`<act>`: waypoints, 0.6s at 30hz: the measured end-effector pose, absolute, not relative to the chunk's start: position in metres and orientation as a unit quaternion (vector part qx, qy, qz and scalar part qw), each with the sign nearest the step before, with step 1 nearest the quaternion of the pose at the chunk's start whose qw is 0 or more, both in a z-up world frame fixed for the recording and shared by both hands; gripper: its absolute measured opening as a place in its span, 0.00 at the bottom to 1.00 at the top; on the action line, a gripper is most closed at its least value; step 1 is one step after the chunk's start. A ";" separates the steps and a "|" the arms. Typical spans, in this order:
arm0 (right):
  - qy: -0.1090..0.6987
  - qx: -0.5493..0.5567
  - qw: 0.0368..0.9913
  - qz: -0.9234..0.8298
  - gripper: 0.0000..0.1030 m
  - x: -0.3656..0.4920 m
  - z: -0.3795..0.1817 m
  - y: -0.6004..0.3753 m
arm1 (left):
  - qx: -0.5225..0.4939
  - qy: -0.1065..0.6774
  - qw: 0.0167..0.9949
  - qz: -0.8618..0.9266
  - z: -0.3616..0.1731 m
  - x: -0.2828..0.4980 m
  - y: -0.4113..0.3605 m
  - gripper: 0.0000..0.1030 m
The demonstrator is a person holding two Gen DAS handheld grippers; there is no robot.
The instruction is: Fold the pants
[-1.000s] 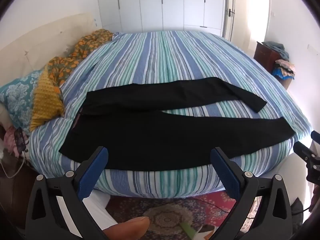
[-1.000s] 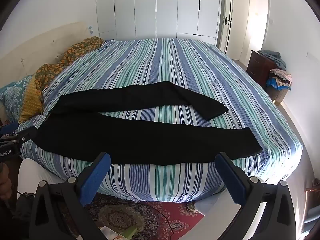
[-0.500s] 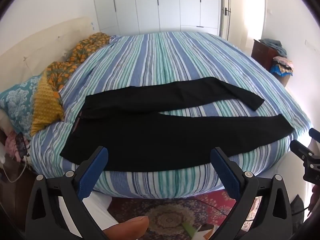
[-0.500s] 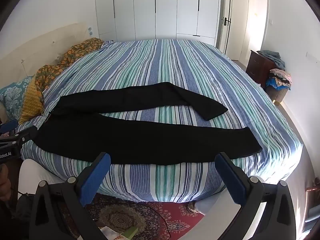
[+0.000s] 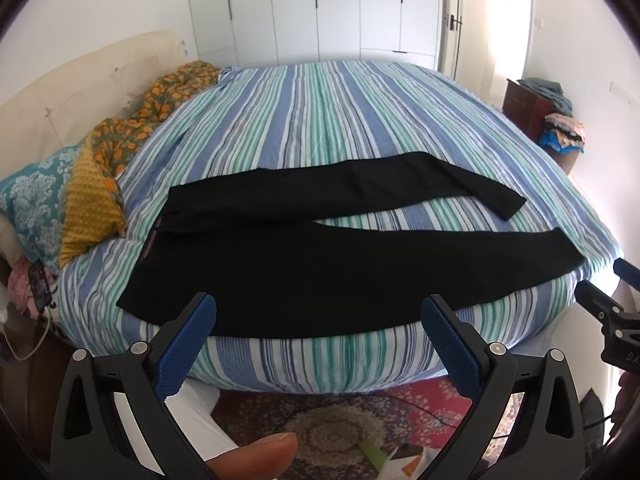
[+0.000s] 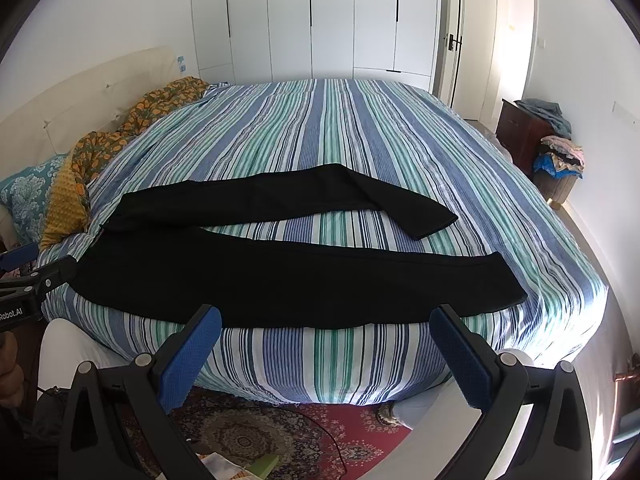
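Black pants [image 5: 320, 264] lie spread flat on the striped bed [image 5: 340, 120], waistband at the left, two legs splayed to the right; they also show in the right wrist view [image 6: 288, 280]. The far leg's cuff end bends toward me. My left gripper [image 5: 318, 320] is open and empty, held off the bed's near edge below the pants. My right gripper [image 6: 326, 334] is open and empty, also short of the near edge. Each gripper shows at the side of the other's view.
Pillows and an orange-patterned blanket [image 5: 132, 132] lie at the bed's left end by the headboard. White wardrobes [image 6: 312, 20] stand behind. A dresser with clothes [image 6: 548, 140] is at the right. A patterned red rug [image 6: 280, 432] covers the floor below me.
Both grippers have drifted slightly; the left view has tilted up a little. The pants have not moved and both grippers stay open.
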State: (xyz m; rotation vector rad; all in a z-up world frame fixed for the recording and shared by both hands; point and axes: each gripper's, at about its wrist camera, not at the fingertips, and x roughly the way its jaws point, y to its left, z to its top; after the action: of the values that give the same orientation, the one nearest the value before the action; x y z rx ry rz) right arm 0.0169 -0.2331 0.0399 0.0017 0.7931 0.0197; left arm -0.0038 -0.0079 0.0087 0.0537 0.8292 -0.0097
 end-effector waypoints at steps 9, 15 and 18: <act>0.387 -0.003 0.922 0.010 1.00 0.016 0.039 -0.231 | 0.015 0.413 0.911 -0.005 0.003 -0.004 -0.004 0.99; 0.394 -0.007 0.919 0.015 1.00 0.018 0.036 -0.228 | 0.011 0.417 0.909 -0.002 -0.001 -0.005 -0.003 0.99; 0.395 -0.010 0.919 0.017 1.00 0.017 0.035 -0.226 | 0.010 0.418 0.908 -0.002 -0.001 -0.004 -0.002 0.99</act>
State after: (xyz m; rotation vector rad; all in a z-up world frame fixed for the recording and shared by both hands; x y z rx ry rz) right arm 0.0172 -0.2259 0.0349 -0.0201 0.8116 0.0347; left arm -0.0043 -0.0021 -0.0009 0.0214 0.8636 -0.0034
